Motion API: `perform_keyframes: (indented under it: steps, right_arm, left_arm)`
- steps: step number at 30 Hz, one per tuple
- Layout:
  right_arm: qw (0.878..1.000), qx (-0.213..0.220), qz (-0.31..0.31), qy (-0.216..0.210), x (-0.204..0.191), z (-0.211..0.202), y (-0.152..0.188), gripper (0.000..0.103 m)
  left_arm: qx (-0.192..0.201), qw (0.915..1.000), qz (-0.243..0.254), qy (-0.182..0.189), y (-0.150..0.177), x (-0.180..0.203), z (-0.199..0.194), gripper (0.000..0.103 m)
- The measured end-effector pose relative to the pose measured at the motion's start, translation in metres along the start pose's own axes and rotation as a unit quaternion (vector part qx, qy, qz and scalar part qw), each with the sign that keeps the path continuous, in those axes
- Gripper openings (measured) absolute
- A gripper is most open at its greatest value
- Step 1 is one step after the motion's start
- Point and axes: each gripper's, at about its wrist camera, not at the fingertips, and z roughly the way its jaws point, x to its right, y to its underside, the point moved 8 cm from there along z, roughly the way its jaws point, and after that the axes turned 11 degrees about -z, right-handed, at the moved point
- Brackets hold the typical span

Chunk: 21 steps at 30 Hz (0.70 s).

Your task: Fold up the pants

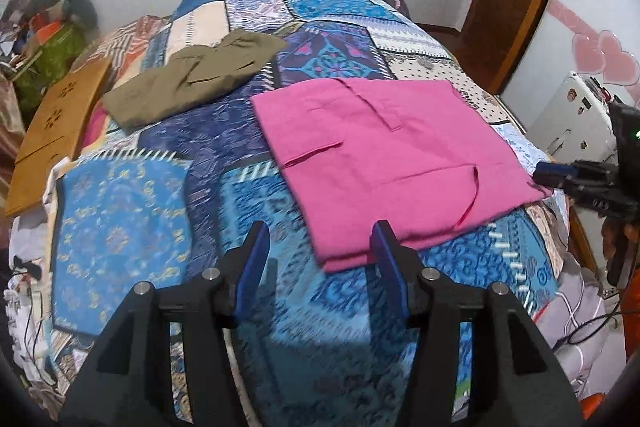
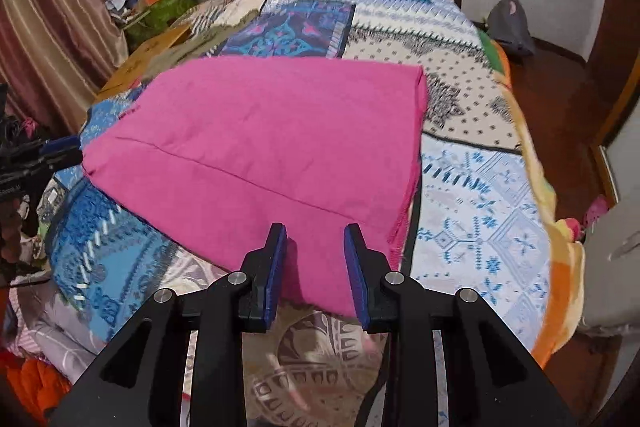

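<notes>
Pants (image 1: 384,155) in bright pink lie folded into a flat, roughly square stack on a bed covered by a blue patchwork bedspread (image 1: 248,195). In the left wrist view the stack sits right of centre, its pocket openings and seams facing up. The left tool (image 1: 318,247) hovers just short of the stack's near corner, its two blue-padded fingers spread apart and holding nothing. At the right edge of that view the right tool (image 1: 560,177) reaches in from the side, its tip at the stack's right corner; whether it touches the cloth cannot be told from there.

In the right wrist view the right tool (image 2: 316,247) has its fingers parted, and the near edge of the pink stack (image 2: 260,147) shows between them, though no pinch on the fabric is visible. Olive-green pants (image 1: 192,79) lie loosely folded farther back on the bed, well apart from the pink stack. A brown board (image 1: 52,131) with cut-out flower shapes leans at the bed's left side.
</notes>
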Motion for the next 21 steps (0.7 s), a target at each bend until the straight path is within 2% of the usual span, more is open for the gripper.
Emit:
perform_keyframes:
  steps: [5, 8, 12, 15, 18, 21]
  right_arm:
    - [0.999, 0.037, 0.005, -0.005, -0.010, -0.014, -0.017, 0.029]
    - [0.999, 0.048, 0.003, -0.016, -0.021, -0.013, -0.025, 0.030]
    - [0.999, 0.048, -0.017, -0.014, -0.037, -0.001, -0.028, 0.031]
    - [0.999, 0.035, -0.028, -0.009, -0.043, 0.013, -0.025, 0.031]
    - [0.999, 0.017, -0.023, -0.019, -0.045, 0.027, -0.018, 0.033]
    - [0.999, 0.022, -0.013, -0.026, -0.042, 0.028, -0.014, 0.037]
  left_arm:
    - [-0.013, 0.9994, -0.025, 0.018, 0.012, -0.006, -0.008, 0.053]
    - [-0.037, 0.9970, -0.051, 0.045, 0.023, -0.004, -0.003, 0.054]
    - [-0.076, 0.9887, -0.093, 0.090, 0.037, 0.001, 0.009, 0.054]
    - [-0.070, 0.9873, -0.103, 0.098, 0.035, 0.006, 0.012, 0.055]
    - [-0.074, 0.9812, -0.127, 0.125, 0.031, 0.012, 0.016, 0.063]
    - [-0.071, 0.9777, -0.143, 0.137, 0.027, 0.017, 0.020, 0.072]
